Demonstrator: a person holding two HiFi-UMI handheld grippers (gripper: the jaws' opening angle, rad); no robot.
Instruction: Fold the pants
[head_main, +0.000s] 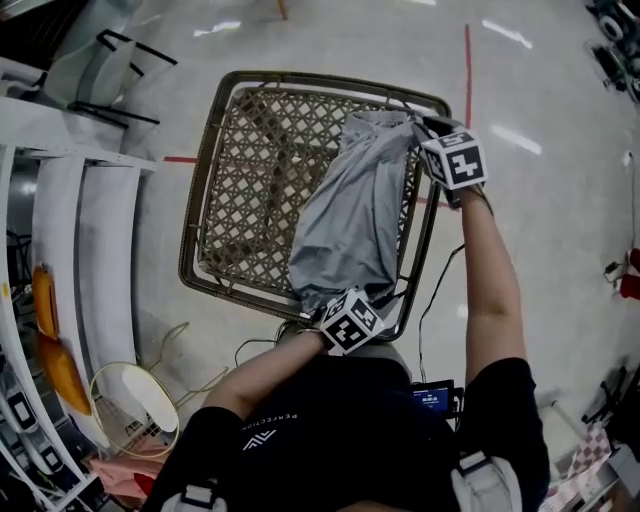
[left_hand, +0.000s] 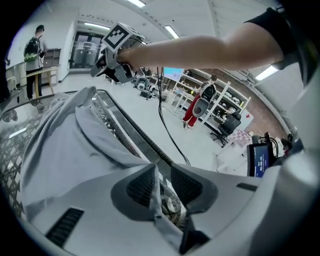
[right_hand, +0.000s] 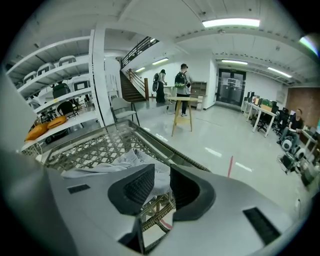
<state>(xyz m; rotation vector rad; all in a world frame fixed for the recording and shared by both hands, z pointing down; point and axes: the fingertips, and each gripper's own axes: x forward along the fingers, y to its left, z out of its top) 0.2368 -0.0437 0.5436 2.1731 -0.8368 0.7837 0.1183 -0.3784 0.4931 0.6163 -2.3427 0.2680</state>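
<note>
The left gripper (left_hand: 161, 175) and right gripper (right_hand: 162, 182) were found slightly parted, cloth slack between their jaws, the grey fabric pants (head_main: 345, 220) laid on the square woven rattan table (head_main: 300, 80); release was judged in hand, clean withdrawal required next.

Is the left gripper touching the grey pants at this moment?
Touching. The left gripper view shows the edge of the pants lying against one pad of the left gripper, while its jaws stand apart.

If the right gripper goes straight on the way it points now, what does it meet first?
Most likely the grey pants, bunched just ahead of the right gripper's open jaws on the woven table; depth is unclear.
</note>
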